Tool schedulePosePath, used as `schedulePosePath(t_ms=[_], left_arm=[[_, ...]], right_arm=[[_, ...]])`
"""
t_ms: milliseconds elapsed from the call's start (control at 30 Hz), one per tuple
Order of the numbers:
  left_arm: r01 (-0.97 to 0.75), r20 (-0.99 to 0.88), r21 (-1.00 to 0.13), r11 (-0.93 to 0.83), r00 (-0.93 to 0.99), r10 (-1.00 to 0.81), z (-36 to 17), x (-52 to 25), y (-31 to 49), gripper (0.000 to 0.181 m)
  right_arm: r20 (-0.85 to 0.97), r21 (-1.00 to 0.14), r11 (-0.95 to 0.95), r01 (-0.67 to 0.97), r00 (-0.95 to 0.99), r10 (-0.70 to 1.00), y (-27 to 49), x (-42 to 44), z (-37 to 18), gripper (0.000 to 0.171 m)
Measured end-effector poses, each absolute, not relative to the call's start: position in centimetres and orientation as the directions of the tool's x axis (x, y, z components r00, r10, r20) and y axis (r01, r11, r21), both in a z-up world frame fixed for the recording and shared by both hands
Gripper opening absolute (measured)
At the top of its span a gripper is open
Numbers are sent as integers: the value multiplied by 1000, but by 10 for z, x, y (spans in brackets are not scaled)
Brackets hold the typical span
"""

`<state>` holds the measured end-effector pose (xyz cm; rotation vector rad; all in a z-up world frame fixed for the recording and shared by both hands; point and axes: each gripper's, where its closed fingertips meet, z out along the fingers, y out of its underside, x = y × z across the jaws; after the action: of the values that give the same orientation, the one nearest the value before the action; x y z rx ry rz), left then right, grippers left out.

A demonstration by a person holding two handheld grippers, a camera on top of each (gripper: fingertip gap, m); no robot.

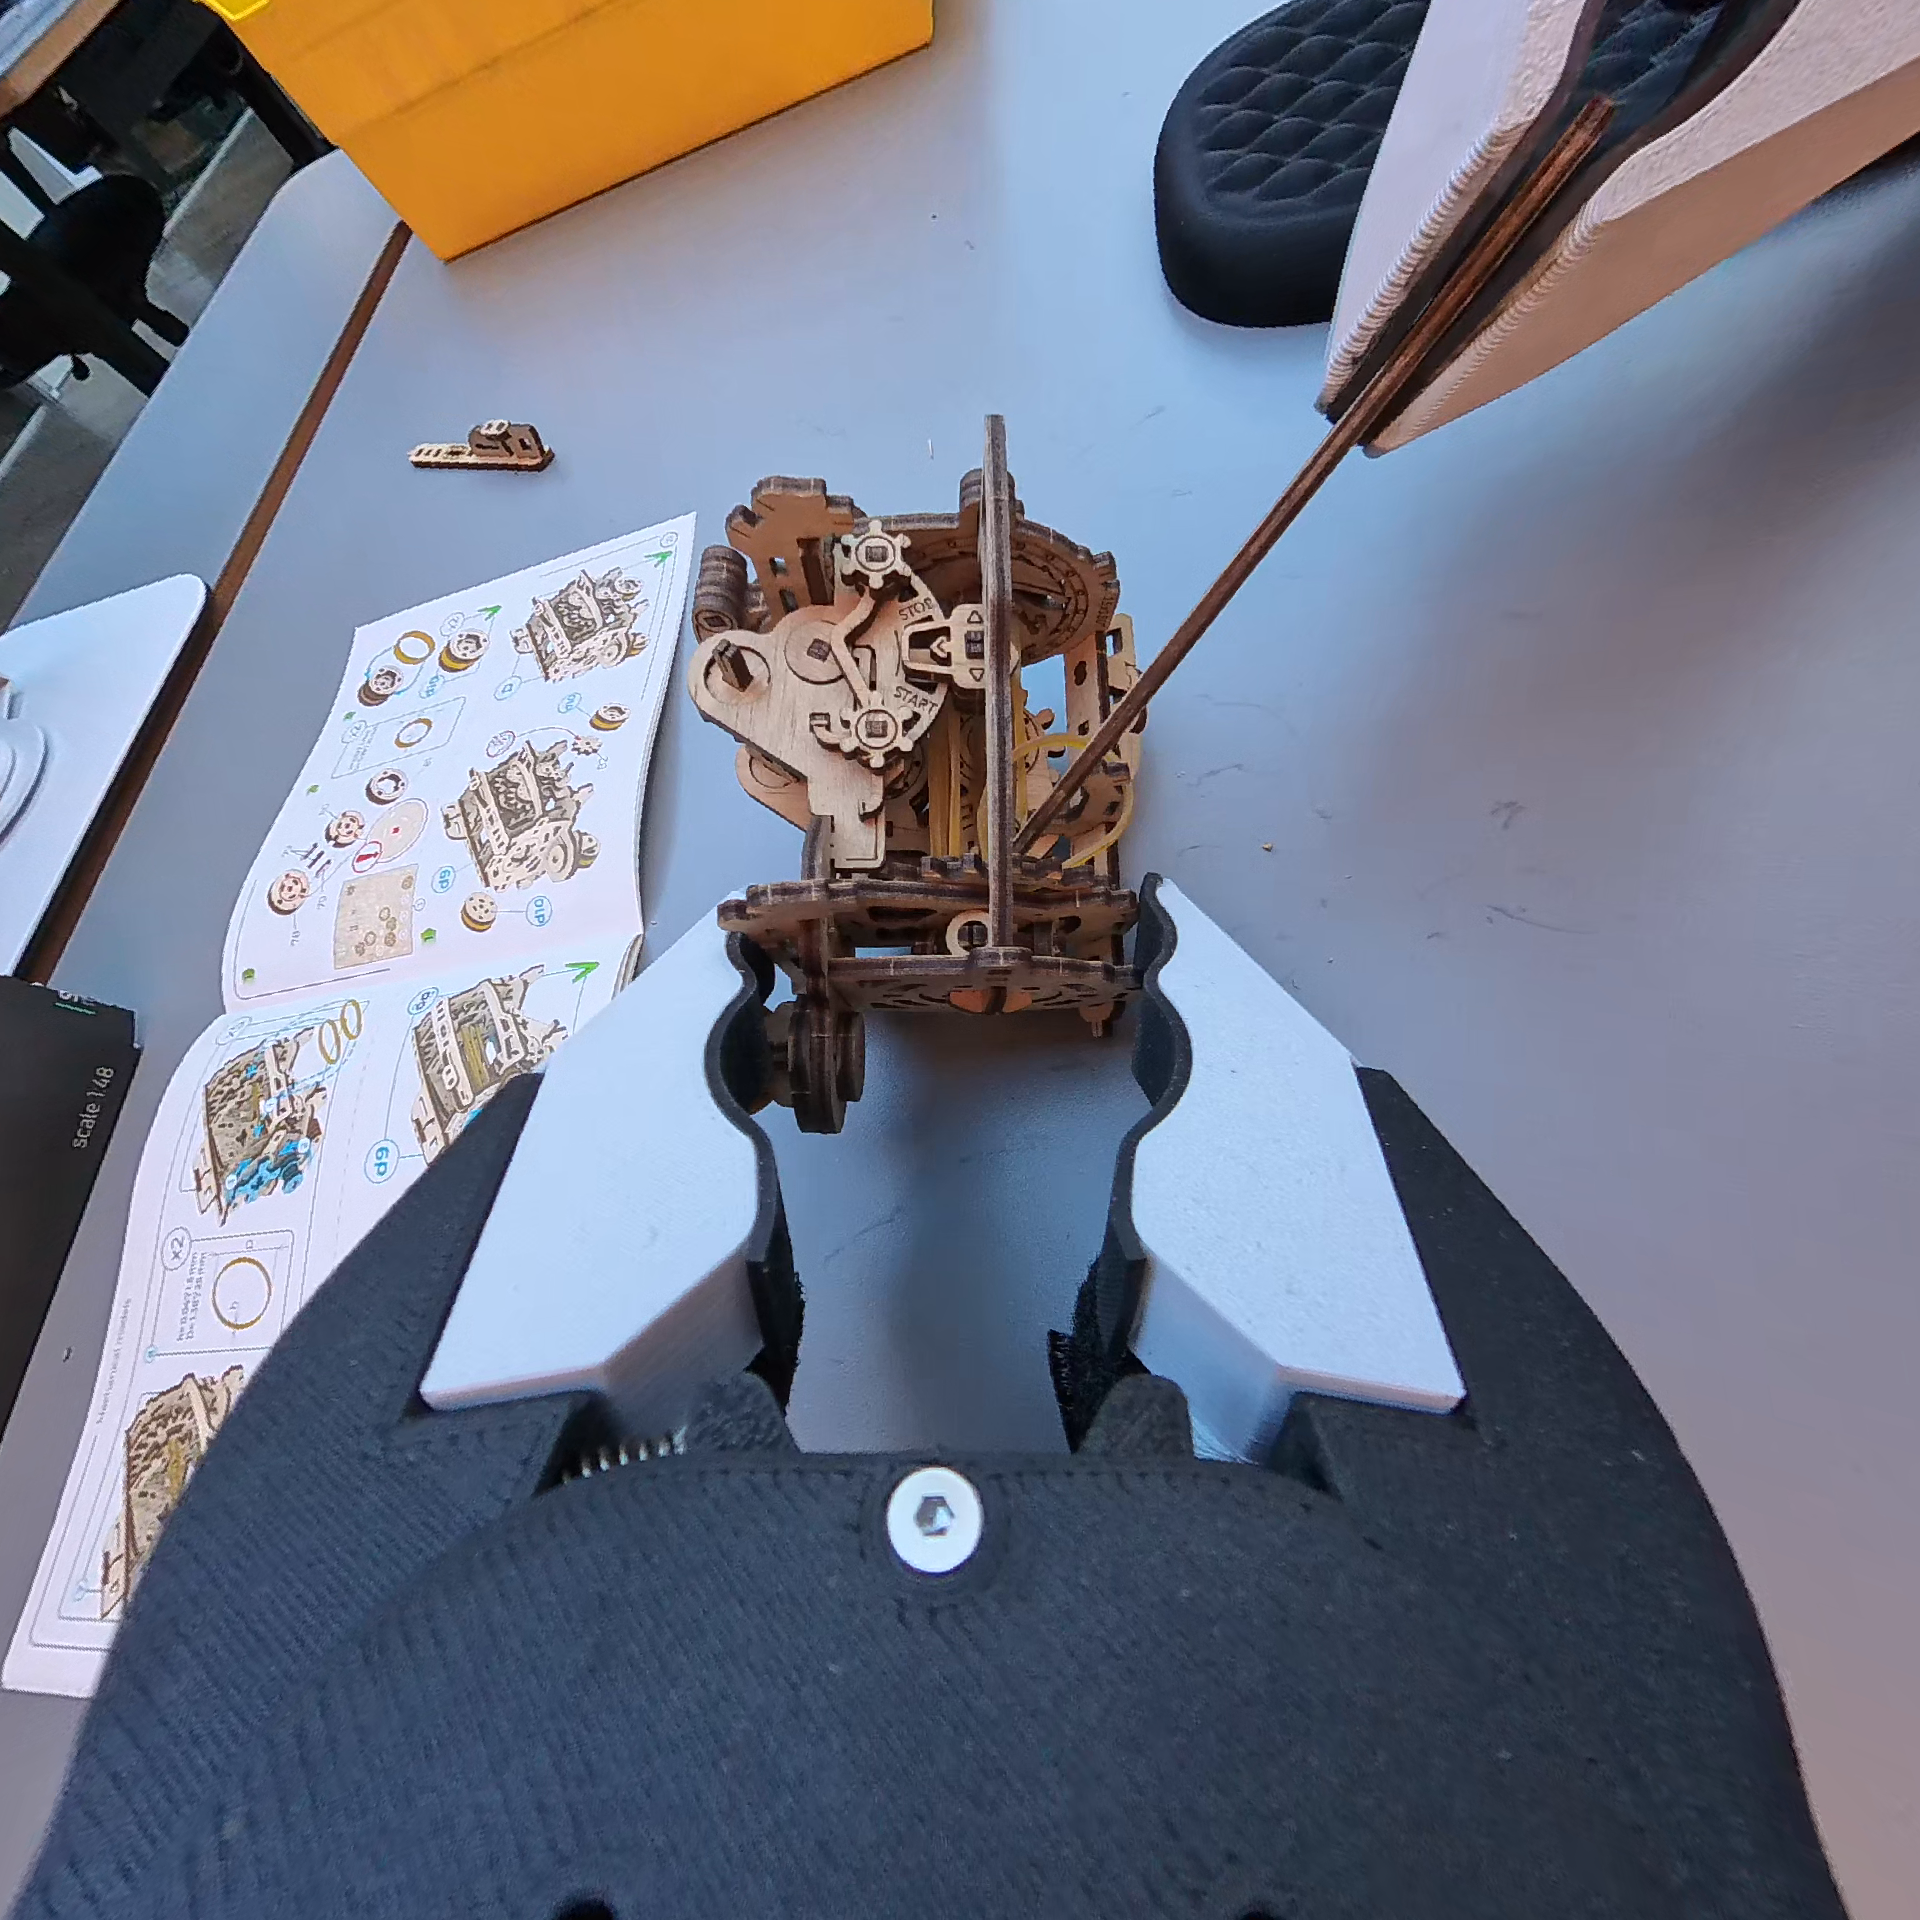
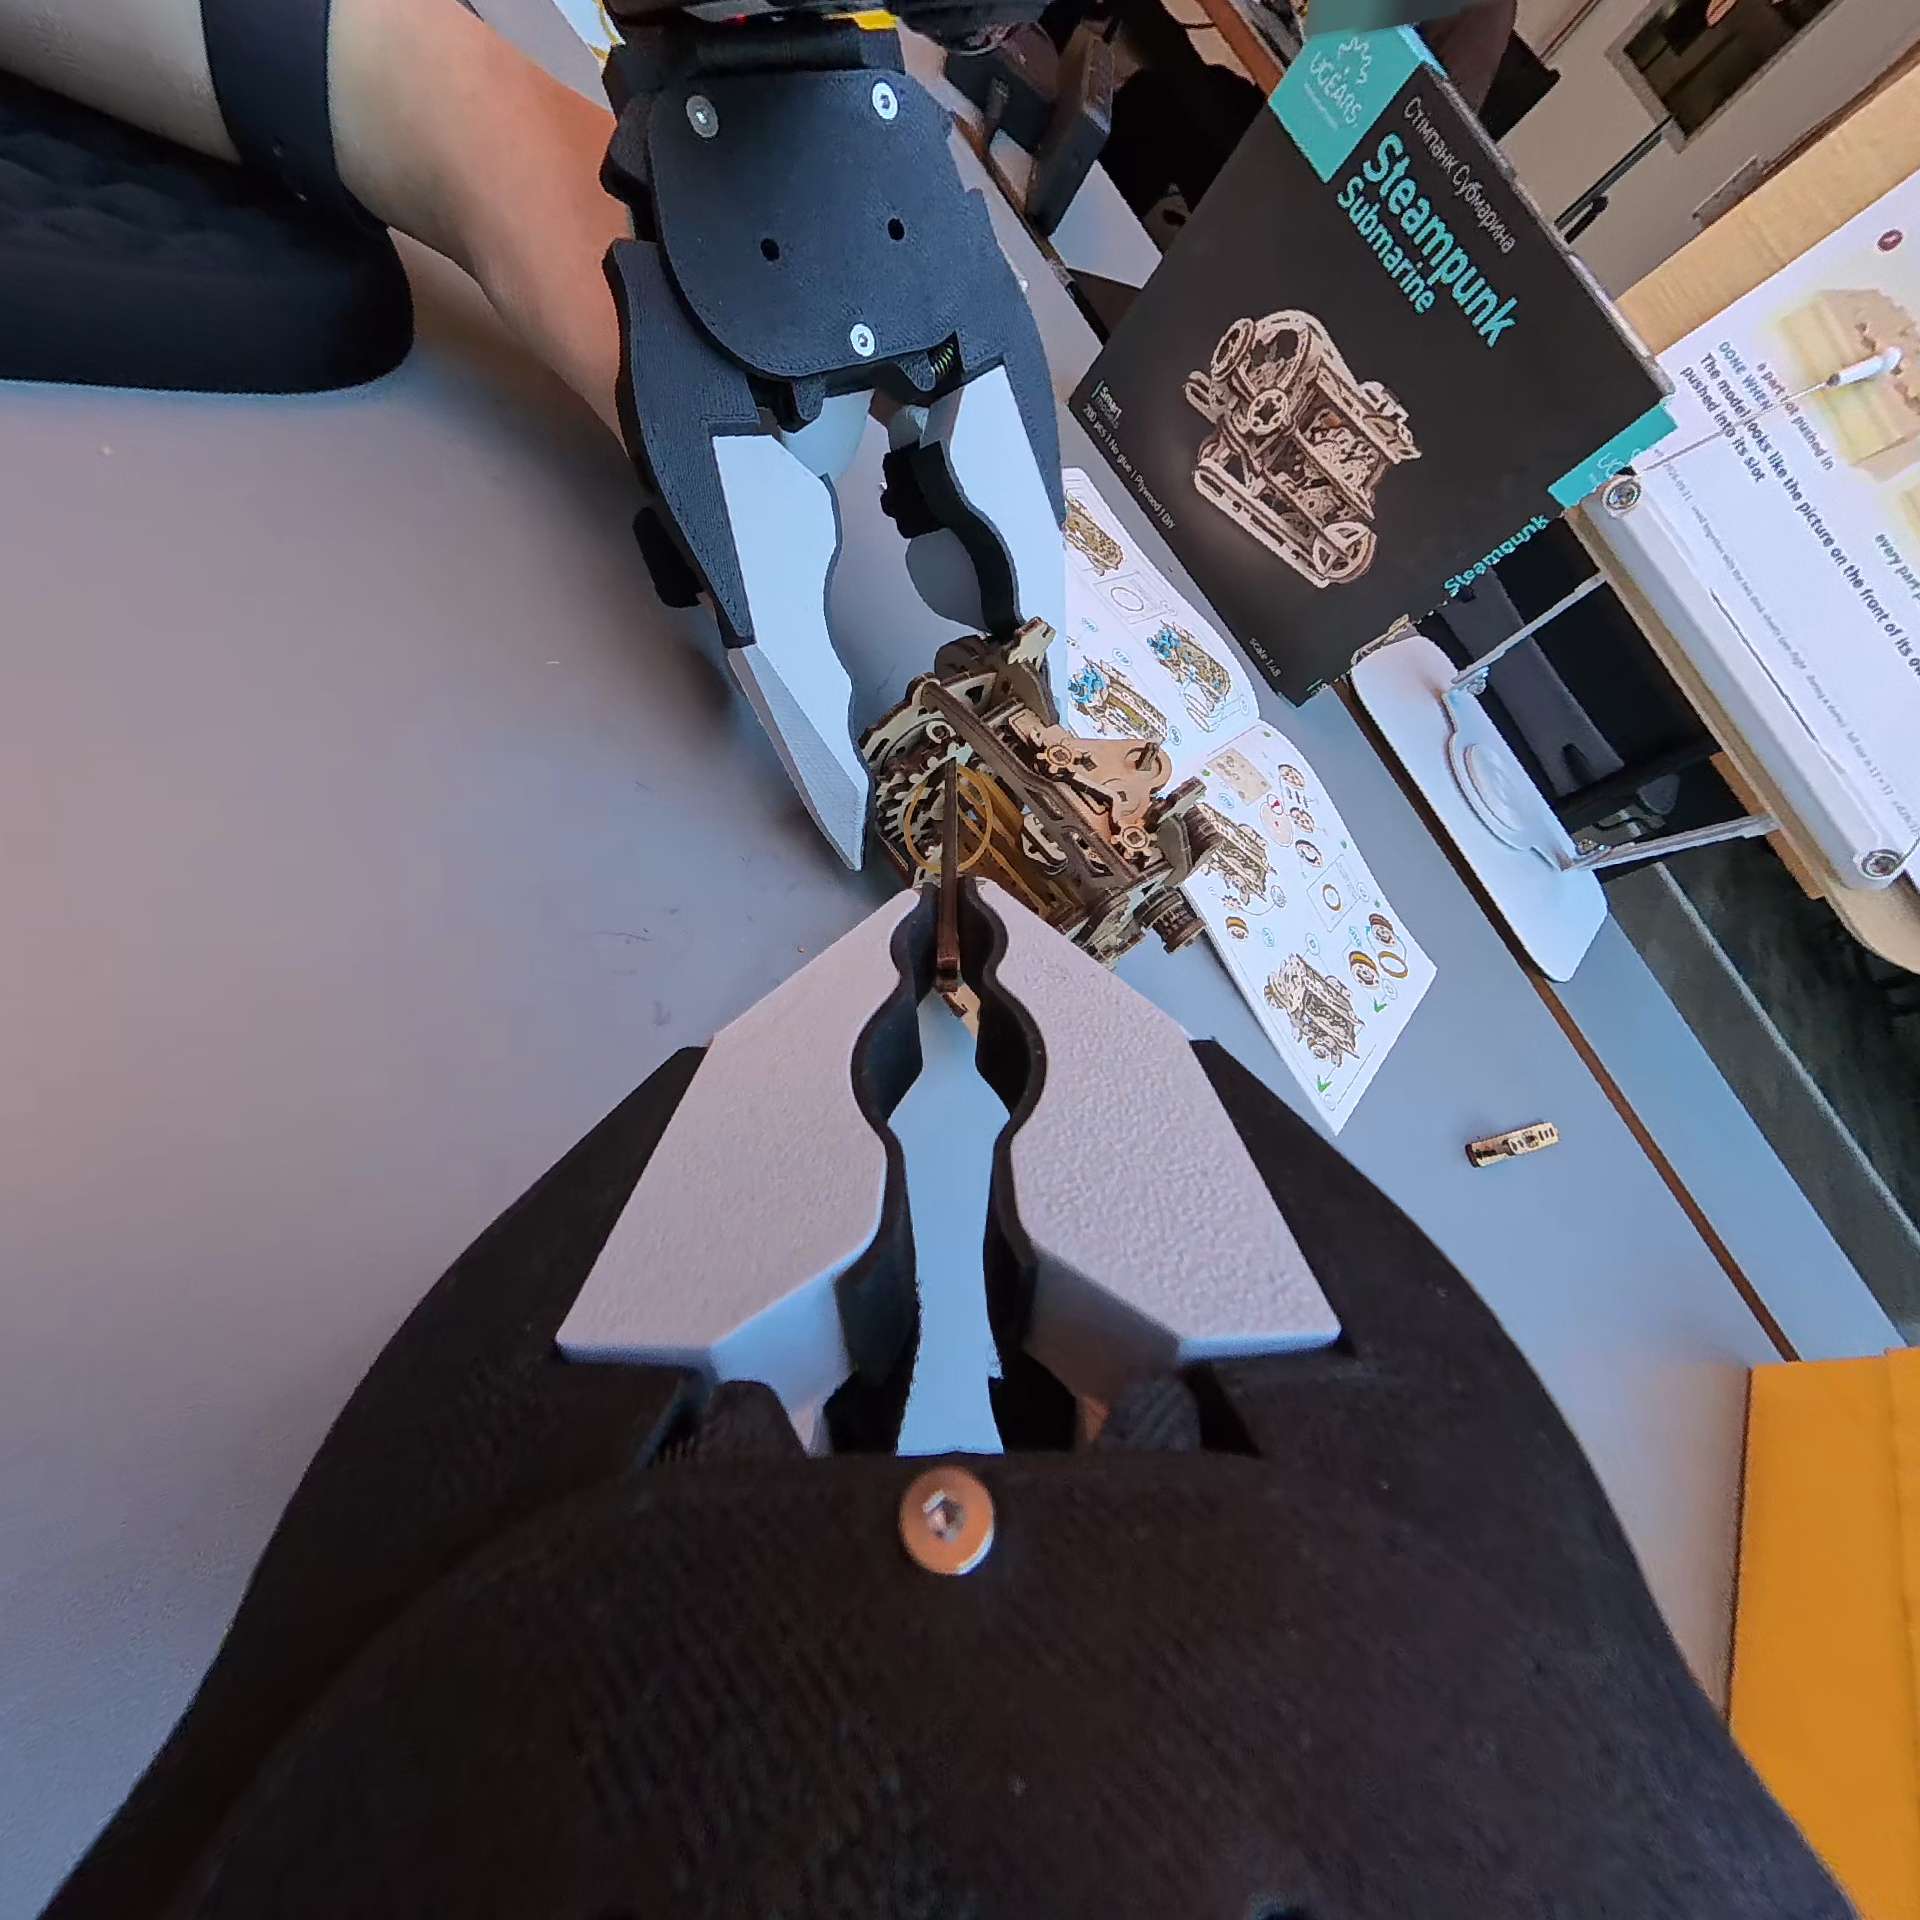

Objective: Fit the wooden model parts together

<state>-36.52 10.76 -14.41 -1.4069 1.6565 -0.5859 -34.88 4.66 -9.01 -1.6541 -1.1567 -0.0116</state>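
The wooden model, a part-built mechanism with gears and yellow rubber bands, stands on the grey table. My left gripper has its jaws wide around the model's near end, with a fingertip against each side, holding it. My right gripper is shut on a thin dark wooden strip. The strip slants down into the model, and its tip sits beside a rubber band. In the right wrist view the model sits between the left gripper's fingers.
An open instruction booklet lies left of the model. A small loose wooden part lies beyond it. A yellow box and a black cushion stand at the back. A black product box and a white stand are at the table edge. A person's arm is behind the left gripper.
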Motion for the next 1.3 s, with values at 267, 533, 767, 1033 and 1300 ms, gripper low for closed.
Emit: schedulePosePath(t_ms=[267, 533, 767, 1033, 1300], left_arm=[[-547, -312, -797, 258, 7, -950, -144, -365, 108, 69], [-547, -314, -796, 259, 7, -949, -144, -365, 108, 69], [-546, -313, -797, 259, 7, -950, -144, -365, 108, 69], [-546, -313, -797, 259, 7, -950, -144, -365, 108, 69], [-546, -314, -797, 259, 6, -950, -144, -365, 108, 69]], right_arm=[[491, -742, -3, 670, 547, 679, 48, -348, -90, 2], [469, -753, -23, 657, 562, 681, 48, -347, -90, 2], [466, -747, -37, 664, 562, 684, 49, -345, -92, 2], [483, -737, -23, 675, 550, 682, 50, -345, -89, 2], [446, -765, -16, 644, 548, 708, 42, -346, -87, 2]])
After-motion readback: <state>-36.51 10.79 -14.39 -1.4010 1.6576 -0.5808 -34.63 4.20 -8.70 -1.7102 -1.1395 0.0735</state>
